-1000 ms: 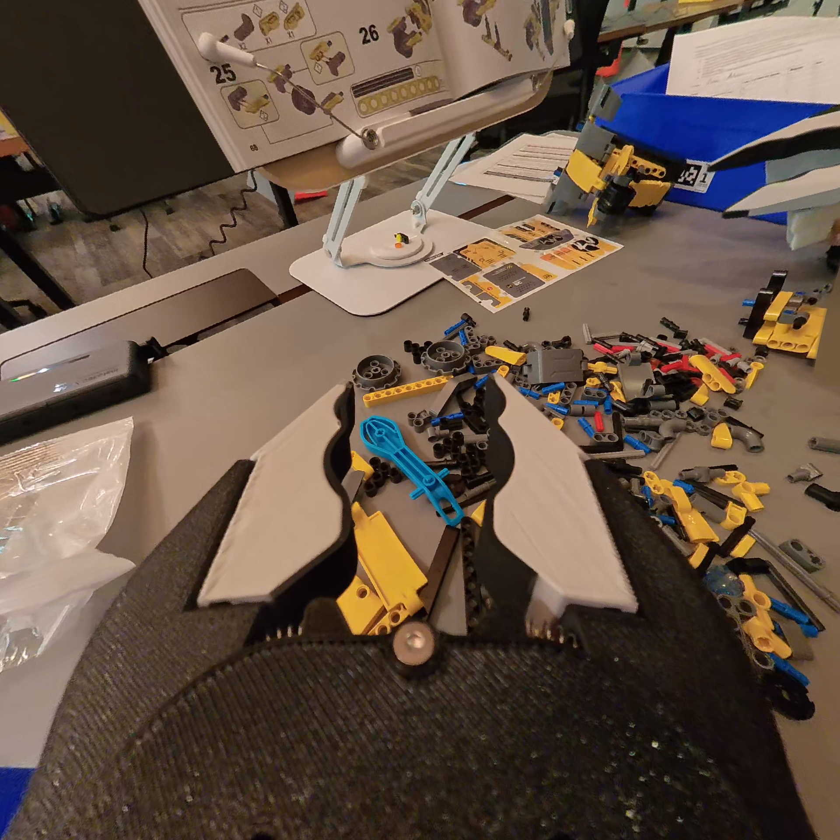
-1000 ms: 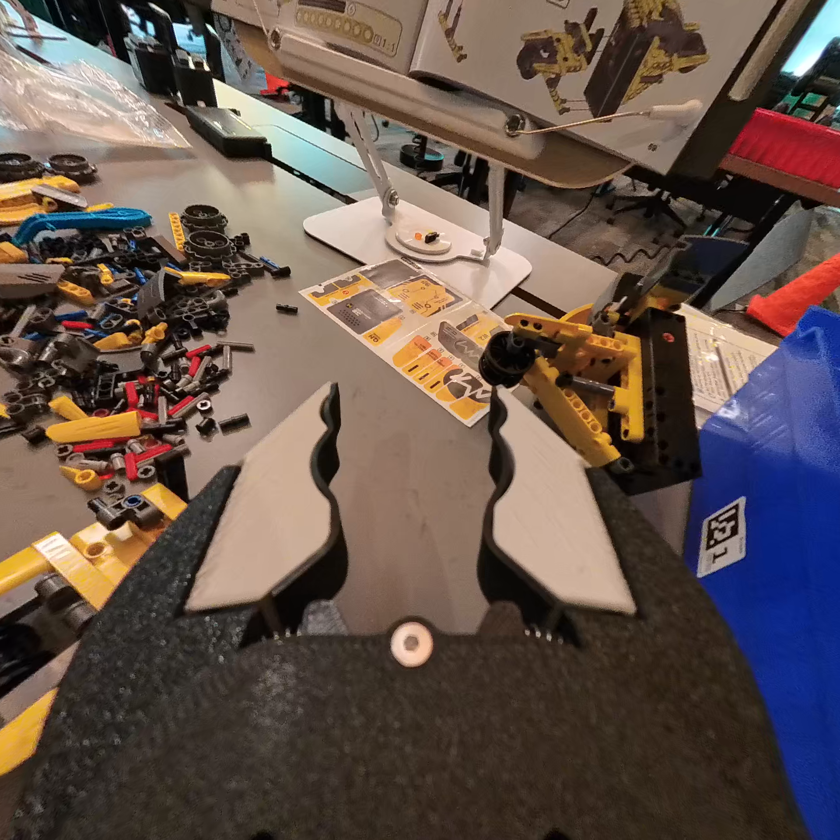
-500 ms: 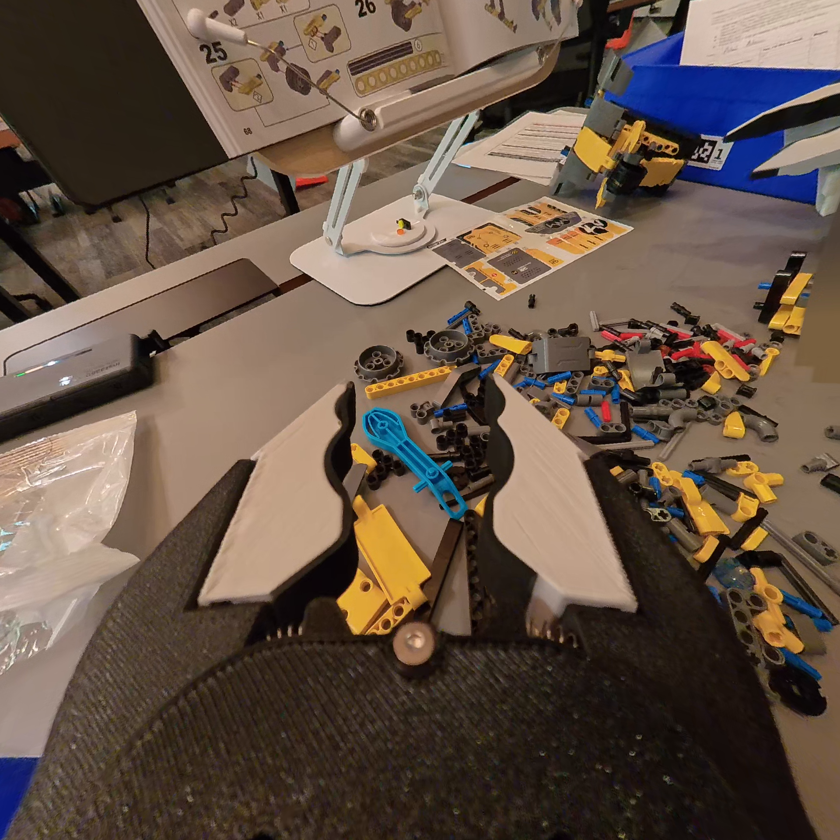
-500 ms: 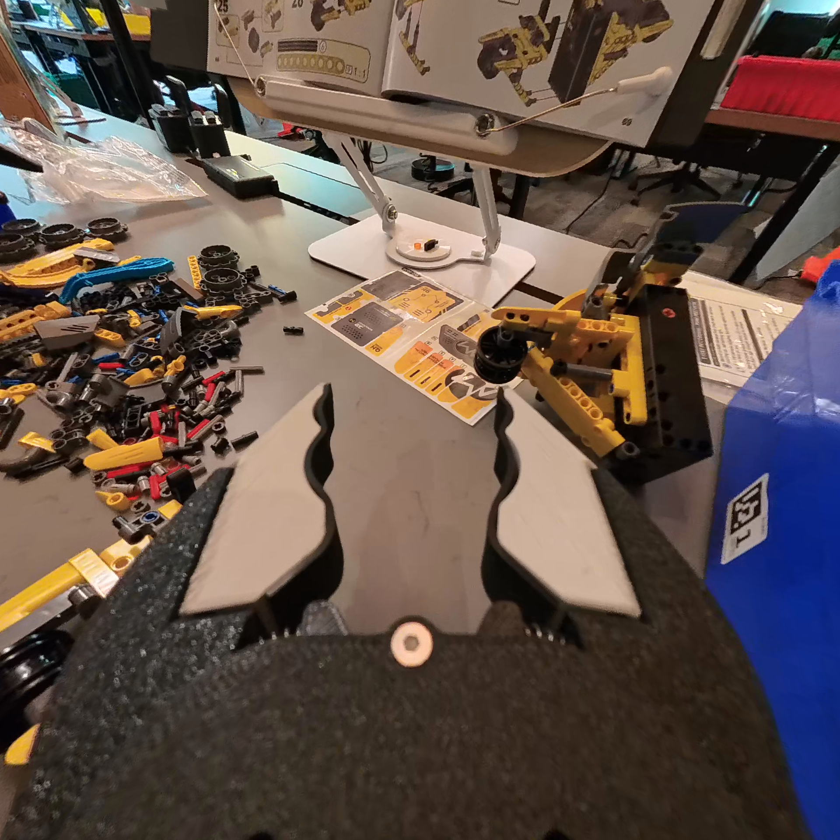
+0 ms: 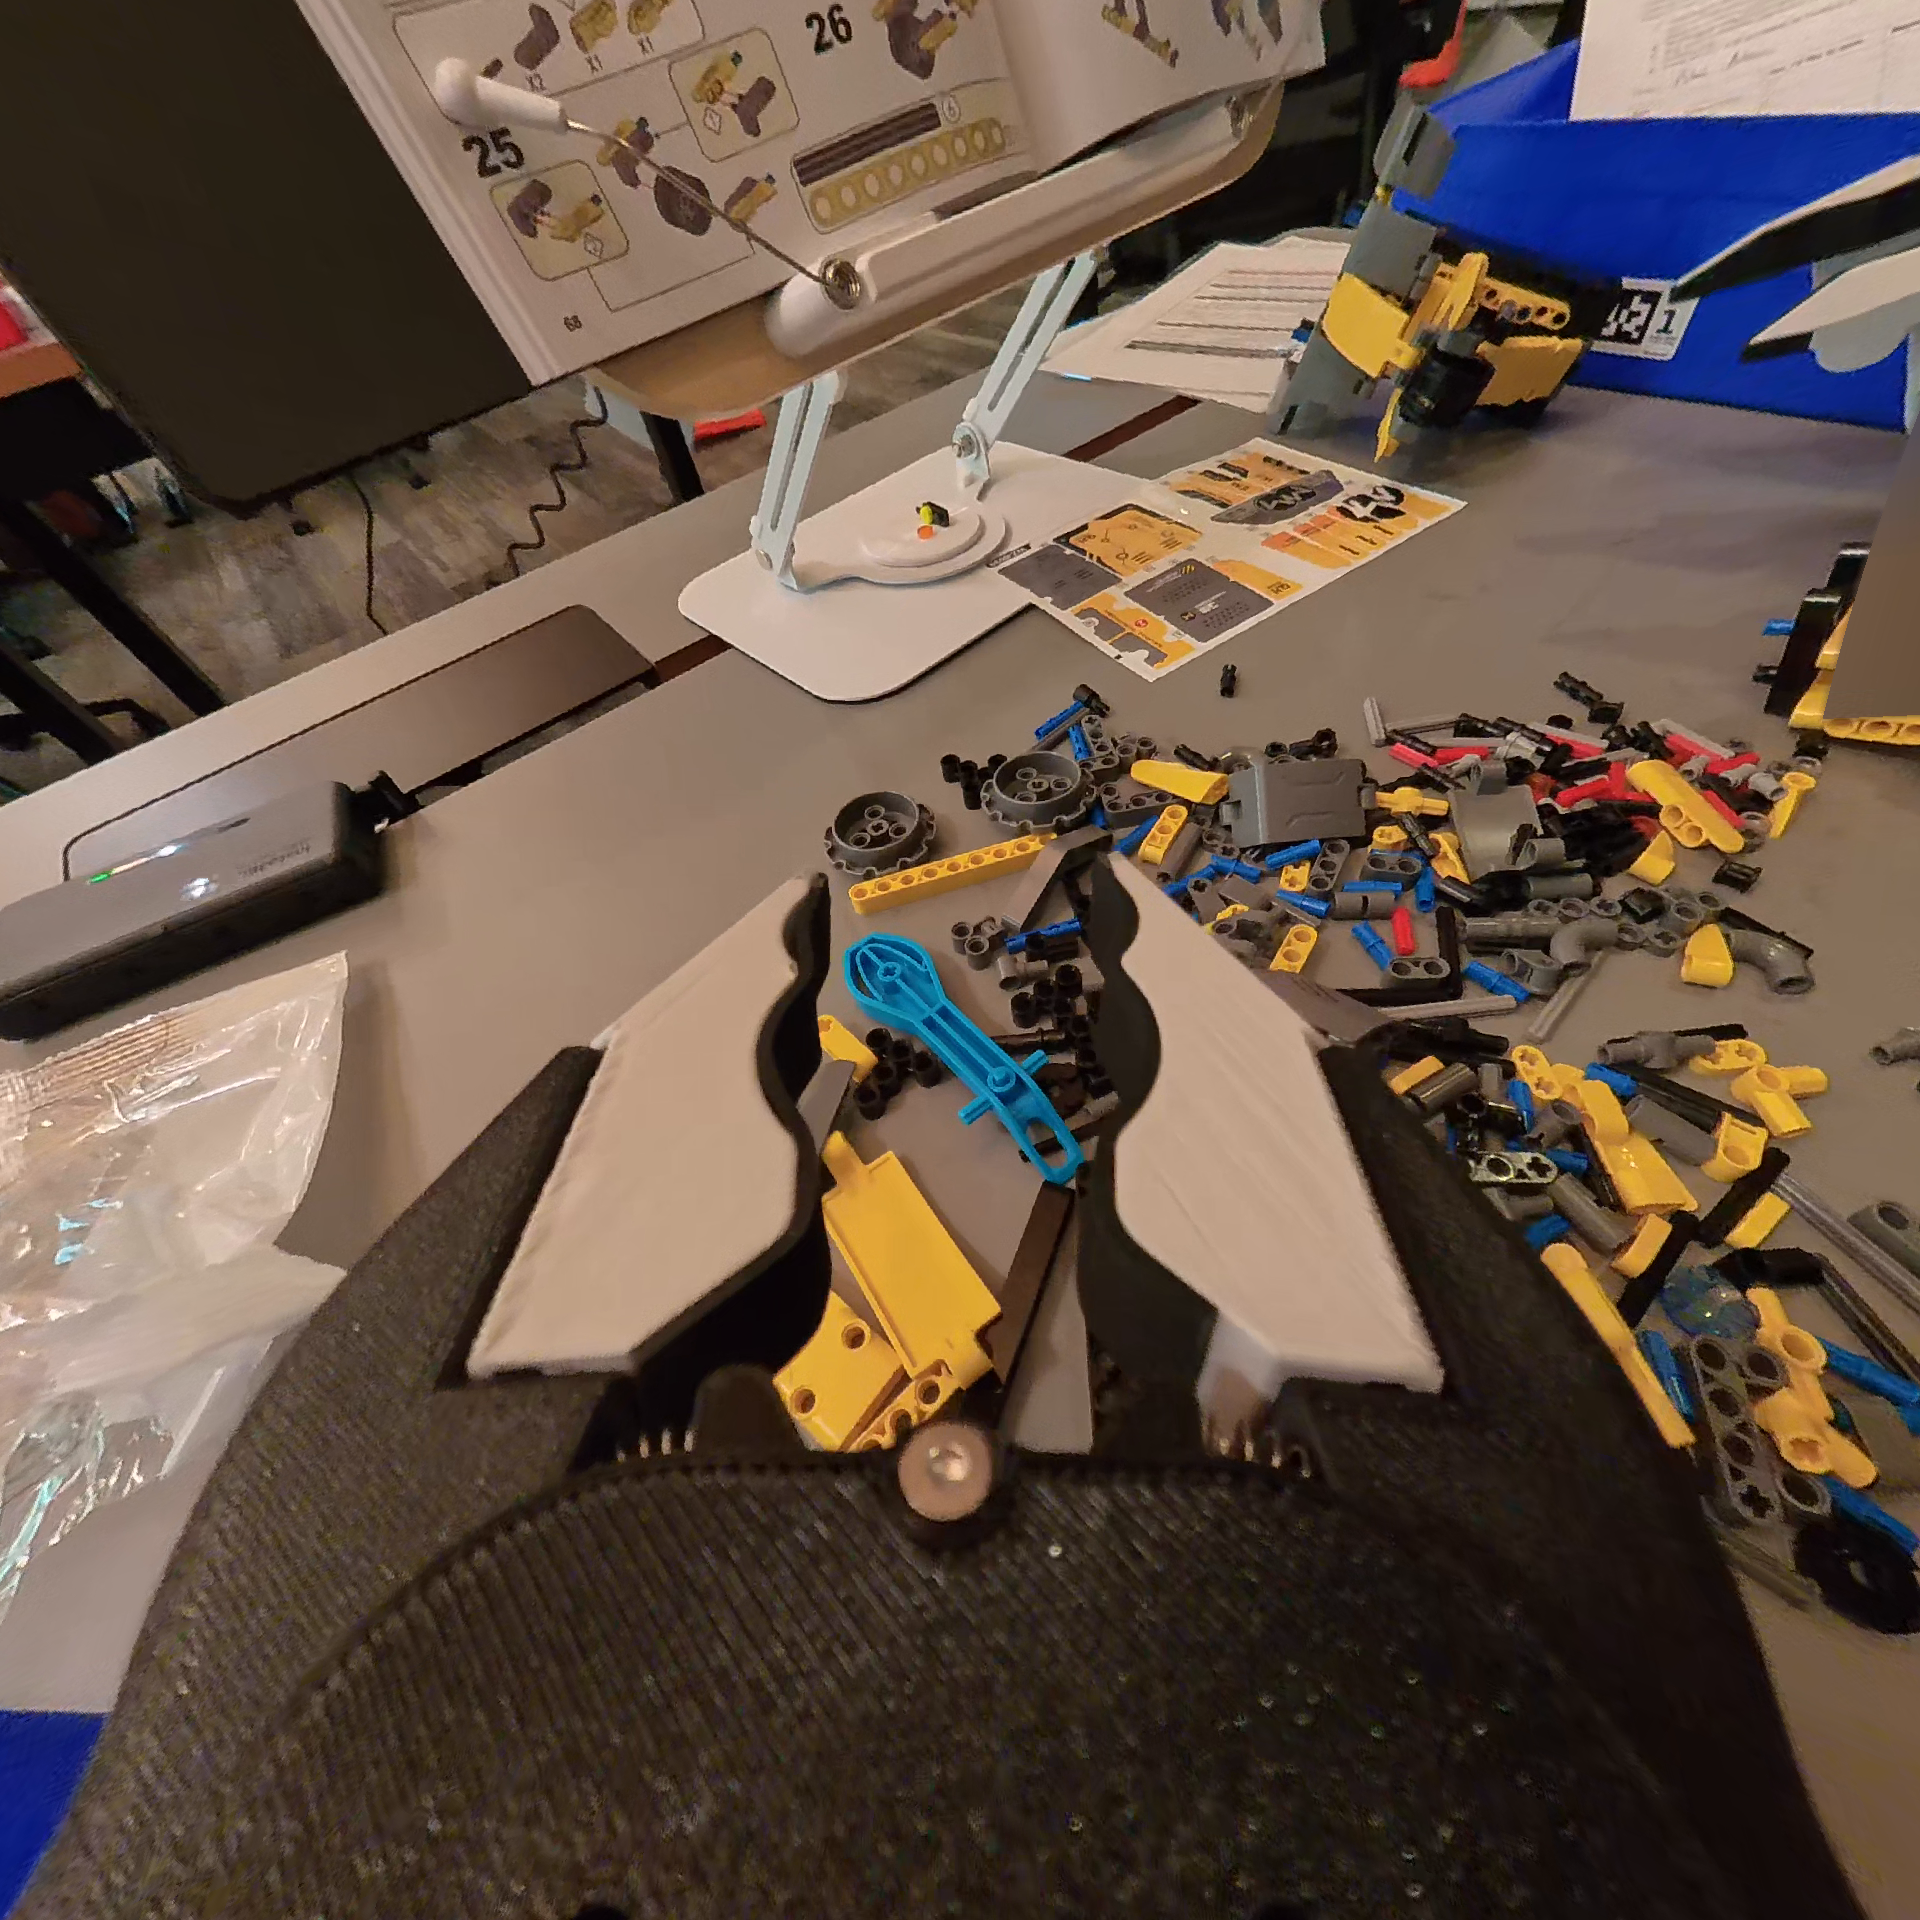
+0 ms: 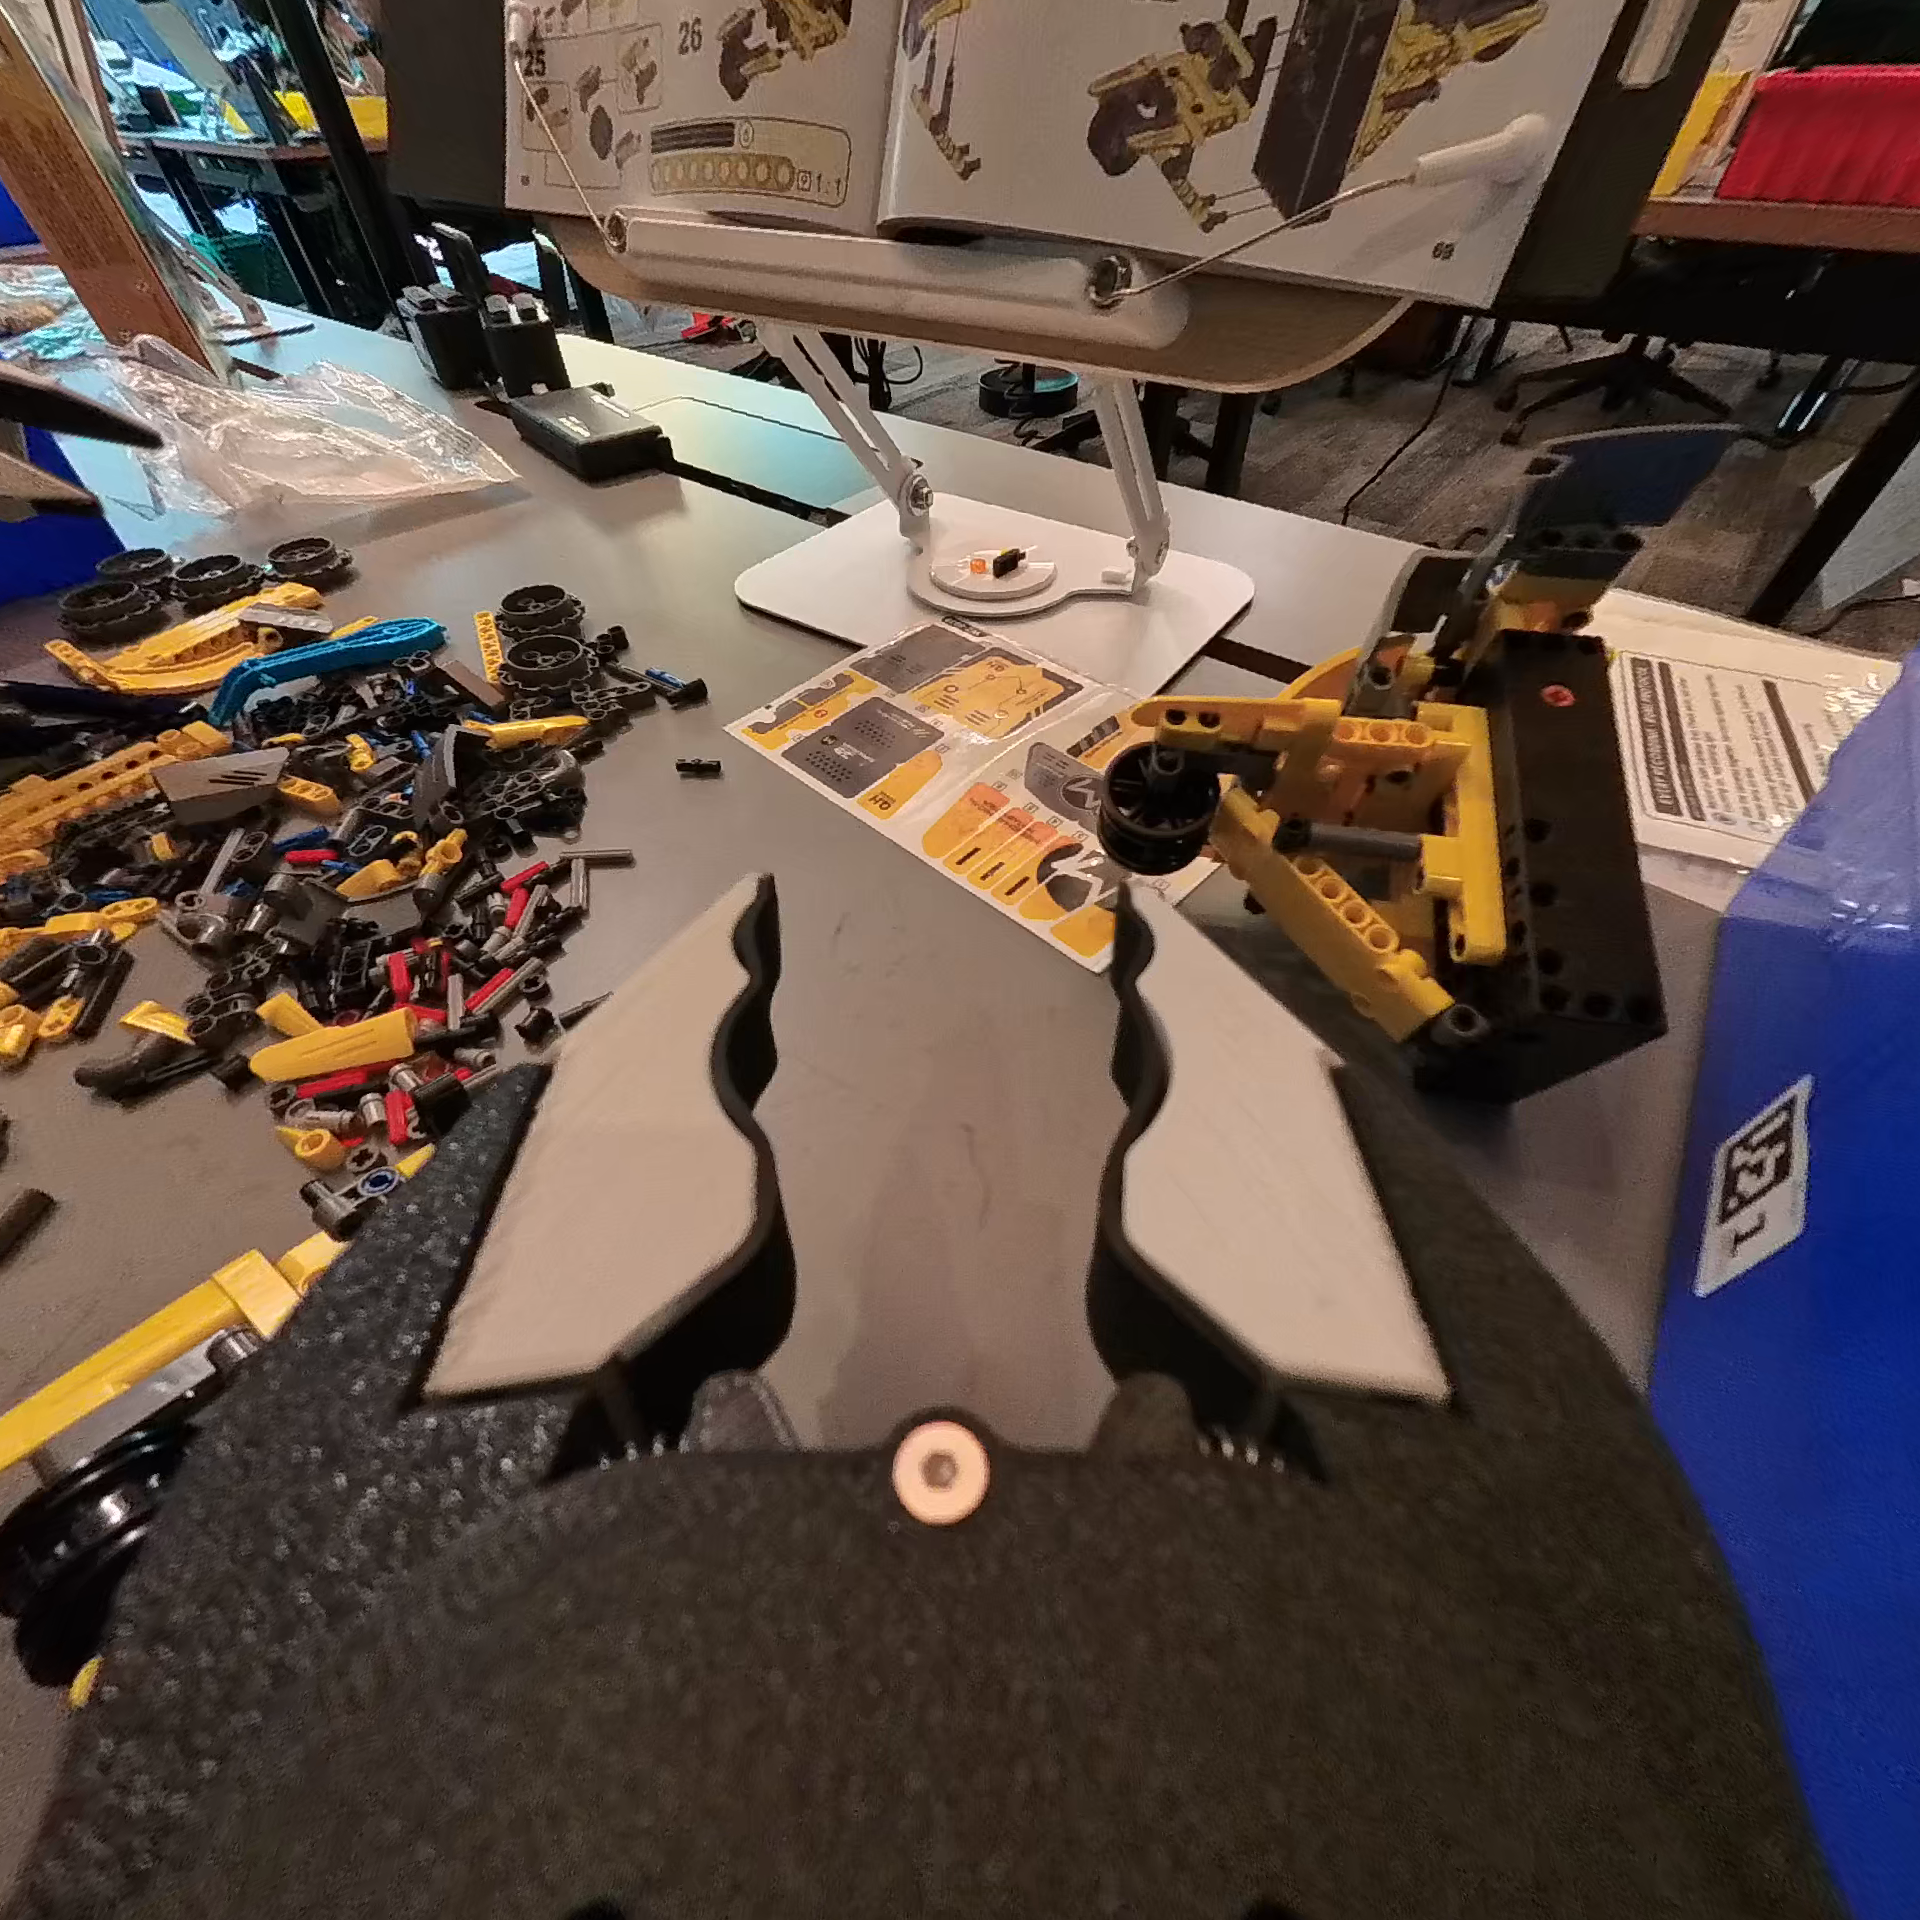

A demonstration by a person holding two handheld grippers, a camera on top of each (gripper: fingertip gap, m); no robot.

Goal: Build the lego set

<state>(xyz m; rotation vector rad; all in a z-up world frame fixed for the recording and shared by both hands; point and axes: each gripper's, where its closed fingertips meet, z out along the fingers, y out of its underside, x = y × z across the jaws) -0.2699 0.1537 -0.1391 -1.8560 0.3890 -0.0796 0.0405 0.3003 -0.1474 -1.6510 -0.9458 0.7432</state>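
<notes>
My left gripper [image 5: 961, 894] is open and empty, hovering over a heap of small toy building parts [image 5: 1455, 914] on the grey table [image 5: 582, 862]. A blue lever-shaped tool [image 5: 951, 1049] and a yellow panel [image 5: 904, 1257] lie between its fingers. My right gripper [image 6: 945, 904] is open and empty over bare table, just left of a part-built yellow and black model [image 6: 1434, 831] with a black wheel [image 6: 1158, 810]. The parts heap [image 6: 312, 852] lies to its left. The model also shows far off in the left wrist view [image 5: 1444, 322].
An open instruction booklet [image 6: 1018, 94] rests on a white stand [image 6: 997, 592]. A sticker sheet [image 6: 956, 769] lies in front of it. A blue bin [image 6: 1818, 1143] stands at the right. A clear plastic bag [image 5: 135, 1174] and a black box [image 5: 187, 894] lie at the left. The left gripper's tips are roughly 35 cm from the right gripper's.
Both grippers have pulled back and tilted a little, still open. In the right wrist view the model and stand sit farther off and more of the booklet shows. Nothing was grasped.
</notes>
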